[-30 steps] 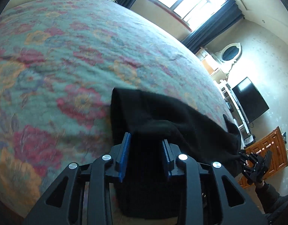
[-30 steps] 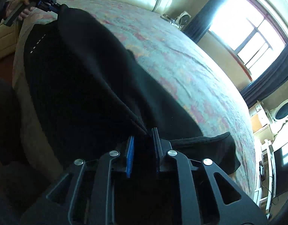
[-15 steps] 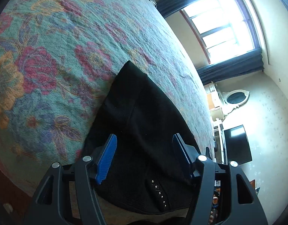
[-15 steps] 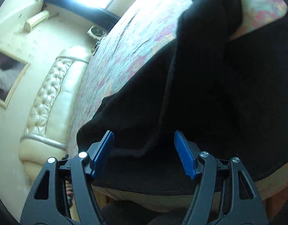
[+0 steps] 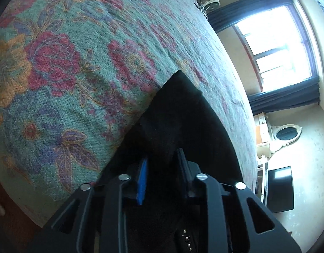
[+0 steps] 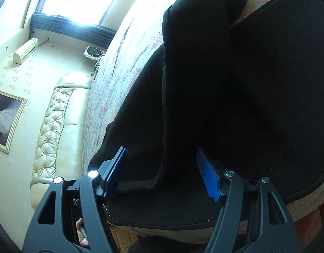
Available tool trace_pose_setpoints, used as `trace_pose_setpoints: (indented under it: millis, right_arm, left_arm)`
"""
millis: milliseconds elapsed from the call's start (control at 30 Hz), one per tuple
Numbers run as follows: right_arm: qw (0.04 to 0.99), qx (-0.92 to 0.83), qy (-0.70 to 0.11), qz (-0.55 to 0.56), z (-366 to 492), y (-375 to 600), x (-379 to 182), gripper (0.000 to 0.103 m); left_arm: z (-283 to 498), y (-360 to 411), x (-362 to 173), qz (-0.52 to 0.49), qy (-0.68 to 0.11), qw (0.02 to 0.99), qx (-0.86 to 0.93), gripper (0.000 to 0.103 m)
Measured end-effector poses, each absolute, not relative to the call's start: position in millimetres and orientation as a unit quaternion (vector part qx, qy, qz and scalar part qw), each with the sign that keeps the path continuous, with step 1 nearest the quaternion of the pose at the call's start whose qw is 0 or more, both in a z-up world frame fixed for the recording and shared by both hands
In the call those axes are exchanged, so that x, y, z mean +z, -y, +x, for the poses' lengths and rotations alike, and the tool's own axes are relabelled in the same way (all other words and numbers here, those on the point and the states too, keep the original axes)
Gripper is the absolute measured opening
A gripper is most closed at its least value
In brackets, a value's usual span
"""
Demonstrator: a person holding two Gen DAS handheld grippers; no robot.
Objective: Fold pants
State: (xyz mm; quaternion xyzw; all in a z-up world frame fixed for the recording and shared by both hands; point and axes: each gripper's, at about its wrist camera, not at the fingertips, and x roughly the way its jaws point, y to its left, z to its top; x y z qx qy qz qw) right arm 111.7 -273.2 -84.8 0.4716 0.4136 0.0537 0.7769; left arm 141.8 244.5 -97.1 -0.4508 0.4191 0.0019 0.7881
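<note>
The black knit fabric pants lie spread along the near edge of a bed covered with a green floral woven bedspread. In the right wrist view the dark cloth fills most of the frame, with one layer lying over another: a long straight edge runs down the middle and turns into a hem near the bottom, and a rounded bunched part sits at the top beside a patch of bedspread. A row of small pale studs shows on the cloth near the bed's edge. In the left wrist view the pants taper to a pointed corner resting flat on the bedspread.

The left tool has its jaws drawn close together, clamped on a raised fold of the black cloth. The right tool has its jaws wide apart, held just above the layered edge, gripping nothing.

A cream tufted leather headboard stands beyond the bed, below a bright window with dark curtains.
</note>
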Motion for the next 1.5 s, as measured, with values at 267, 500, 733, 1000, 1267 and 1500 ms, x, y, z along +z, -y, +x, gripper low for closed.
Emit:
trace_pose_setpoints:
  millis: [267,500,733,1000,1267,1500]
  right_arm:
    - [0.786,0.06,-0.409,0.459,105.7,277.8,-89.0,0.01]
    - [0.813,0.088,-0.364,0.446,87.4,279.4,-51.6,0.01]
    - [0.804,0.09,-0.383,0.446,54.5,280.9,-68.0,0.01]
    - [0.779,0.059,-0.427,0.457,43.5,295.2,-108.6,0.03]
    - [0.861,-0.011,-0.342,0.377,62.0,353.5,-19.7,0.05]
    - [0.875,-0.047,-0.361,0.318,138.8,433.0,-2.0,0.057]
  left_arm:
    - [122.8,-252.2,-90.6,-0.474,-0.388,0.79,-0.02,0.01]
    - [97.5,-251.7,-60.3,-0.48,-0.361,0.799,-0.038,0.01]
    - [65.4,-259.5,-80.7,-0.492,-0.389,0.778,-0.033,0.01]
    - [68.0,-266.4,-102.2,-0.475,-0.405,0.78,-0.045,0.014]
    - [54.8,-260.0,-54.4,-0.367,-0.384,0.846,-0.045,0.025]
    - [73.3,-205.8,-41.7,-0.392,-0.391,0.821,-0.143,0.043]
